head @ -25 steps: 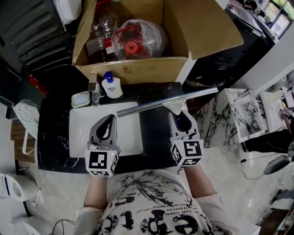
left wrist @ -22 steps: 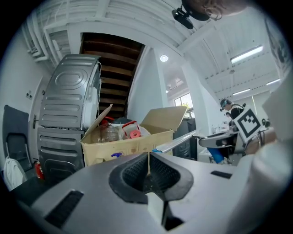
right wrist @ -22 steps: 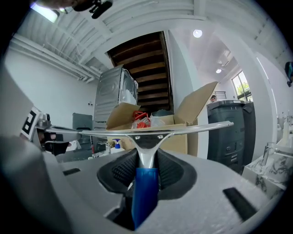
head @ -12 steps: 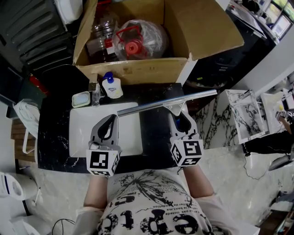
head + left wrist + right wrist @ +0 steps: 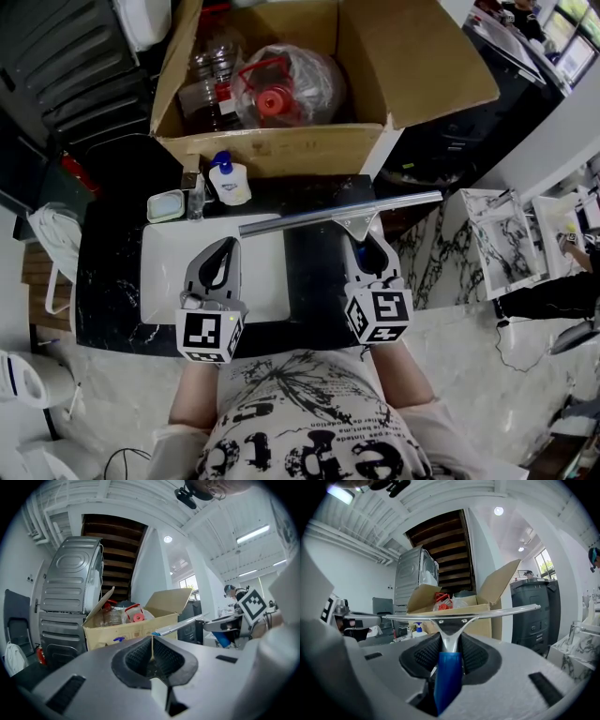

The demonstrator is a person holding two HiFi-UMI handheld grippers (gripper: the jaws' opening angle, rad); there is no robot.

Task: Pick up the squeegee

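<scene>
The squeegee [image 5: 337, 214] has a long metal blade bar and a blue handle. It hangs level above the black counter [image 5: 314, 291], in front of the cardboard box. My right gripper [image 5: 367, 246] is shut on its blue handle, and the blade crosses just beyond the jaws. In the right gripper view the handle and metal neck [image 5: 449, 639] sit clamped between the pads. My left gripper [image 5: 221, 255] hovers over the white basin [image 5: 169, 272], shut with nothing in it. From the left gripper view the blade's left end [image 5: 180, 624] shows past the shut pads [image 5: 152, 653].
An open cardboard box [image 5: 272, 145] at the counter's far edge holds a jug with a red cap [image 5: 277, 94] and bottles. A pump bottle [image 5: 228, 176] and a small pale dish [image 5: 164, 202] stand beside the basin. Marbled floor lies to the right.
</scene>
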